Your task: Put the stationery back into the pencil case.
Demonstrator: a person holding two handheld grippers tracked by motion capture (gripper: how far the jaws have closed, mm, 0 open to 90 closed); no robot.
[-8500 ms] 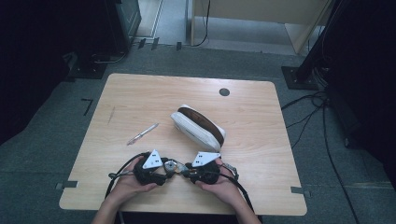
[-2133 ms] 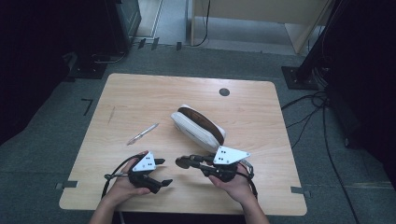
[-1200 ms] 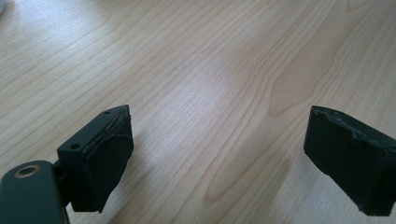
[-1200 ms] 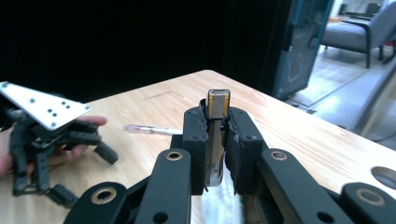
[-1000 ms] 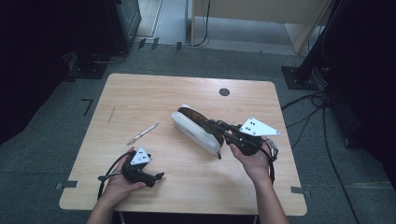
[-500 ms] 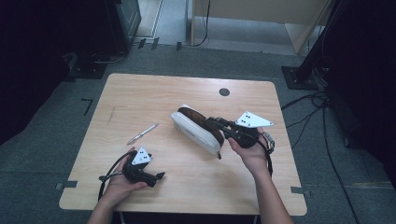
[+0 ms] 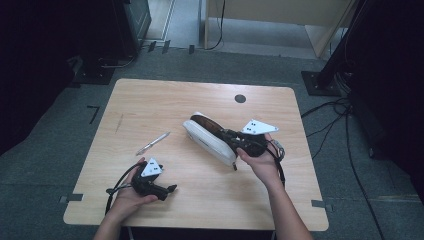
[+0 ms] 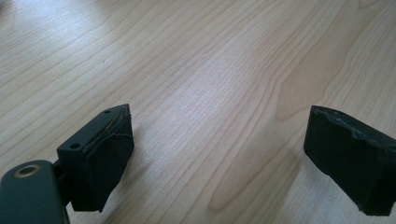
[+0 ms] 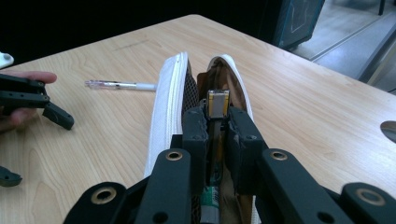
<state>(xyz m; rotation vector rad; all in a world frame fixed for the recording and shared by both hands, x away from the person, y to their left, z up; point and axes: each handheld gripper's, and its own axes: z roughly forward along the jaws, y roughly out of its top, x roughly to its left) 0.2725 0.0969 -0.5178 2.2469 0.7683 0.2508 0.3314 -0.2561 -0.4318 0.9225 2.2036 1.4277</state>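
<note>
White and brown, the pencil case point(image 7: 210, 138) lay unzipped near the middle of the counter point(image 7: 150, 100), its long axis running diagonally from far-left to near-right in the high view. The right gripper point(image 7: 235, 141) sat at the case's near-right end with its fingers point(image 9: 201, 126) pinched together on a small metal tab point(image 9: 217, 101), apparently the zipper pull, at the mouth of the opening. From that grip the case stretched straight away along the fingers' own line, so any pull on the tab would likely travel along that same axis. The left gripper point(image 7: 167, 189) rested low by the counter's near-left edge, well apart from the case, its fingers point(image 8: 100, 158) spread wide over bare wood with nothing between them. A pen point(image 7: 152, 143) lay between the left gripper and the case, closer to the left hand point(image 7: 131, 197) than to the right.
</note>
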